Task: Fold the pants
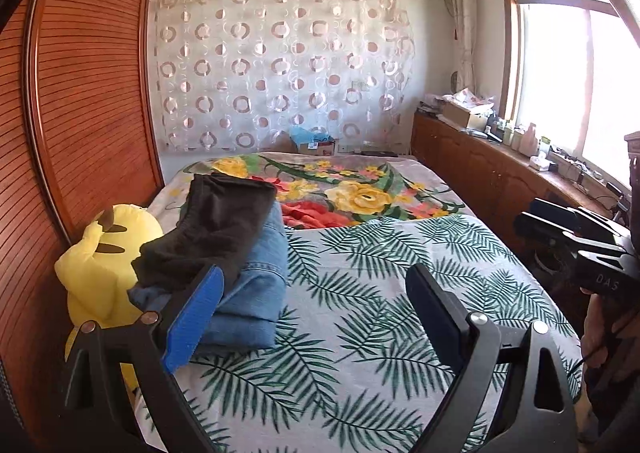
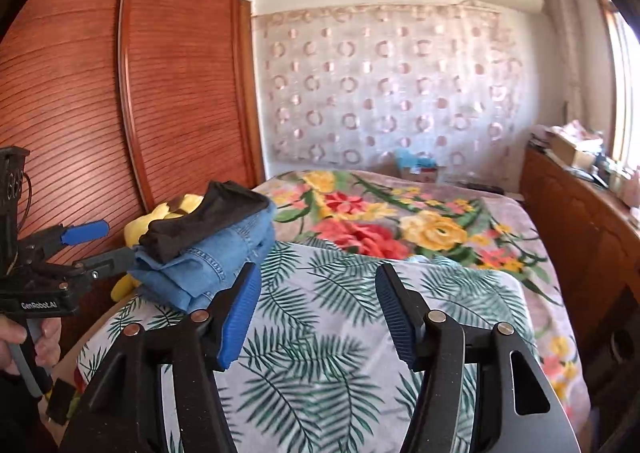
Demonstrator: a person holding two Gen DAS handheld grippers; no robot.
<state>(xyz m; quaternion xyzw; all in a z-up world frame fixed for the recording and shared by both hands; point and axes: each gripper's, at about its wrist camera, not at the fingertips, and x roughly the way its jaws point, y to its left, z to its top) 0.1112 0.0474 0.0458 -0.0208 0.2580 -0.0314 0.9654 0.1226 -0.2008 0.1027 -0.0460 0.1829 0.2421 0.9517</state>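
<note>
A folded stack lies on the left side of the bed: dark pants (image 1: 224,221) on top of folded blue jeans (image 1: 260,277). The right wrist view shows the same dark pants (image 2: 212,213) on the jeans (image 2: 216,269). My left gripper (image 1: 316,277) stands open just right of the stack with nothing between its blue pads; its left finger (image 1: 196,317) overlaps the stack's near corner in the picture. My right gripper (image 2: 316,273) is open too, empty, over the leaf-print sheet (image 2: 320,353) to the right of the stack.
A yellow plush toy (image 1: 96,265) sits between the stack and the wooden wardrobe (image 1: 80,93). A floral blanket (image 1: 360,189) covers the far half of the bed. A low wooden cabinet (image 1: 480,169) with clutter runs under the window on the right.
</note>
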